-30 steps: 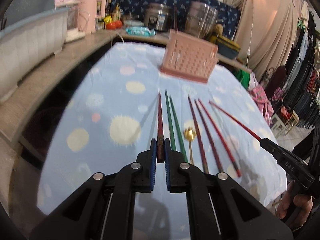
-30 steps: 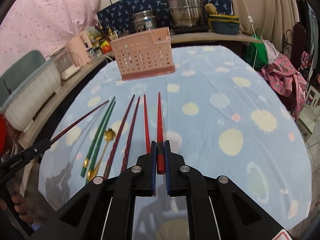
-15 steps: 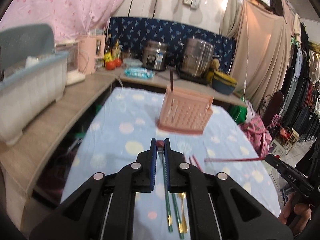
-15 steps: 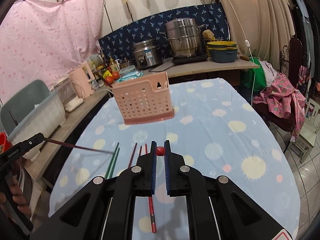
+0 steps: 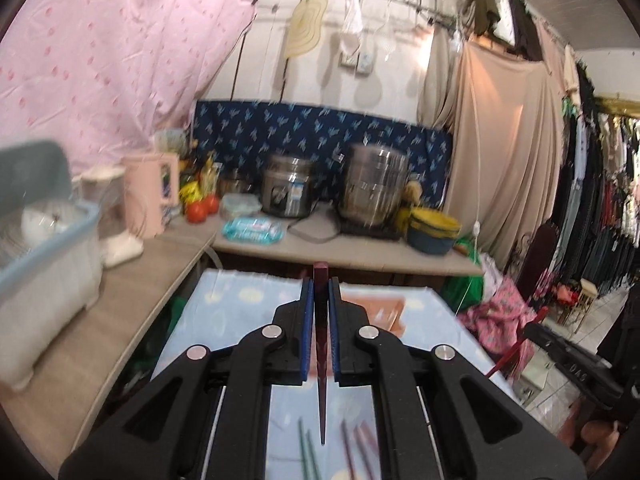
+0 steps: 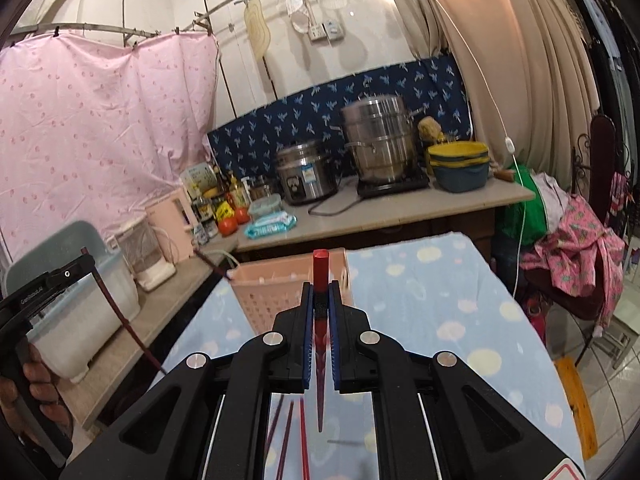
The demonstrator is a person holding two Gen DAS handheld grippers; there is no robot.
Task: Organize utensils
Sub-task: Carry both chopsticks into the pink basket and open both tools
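Both views are taken from just behind the fingers, raised above the near end of the table (image 5: 224, 300) (image 6: 460, 280) and faced along it toward the far counter (image 5: 360, 252) (image 6: 400, 212). The pink basket (image 5: 384, 312) (image 6: 272, 296), pots and counter are shared.

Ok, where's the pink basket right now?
The pink basket sits on the dotted tablecloth straight ahead of the right gripper, just behind the raised red chopstick.
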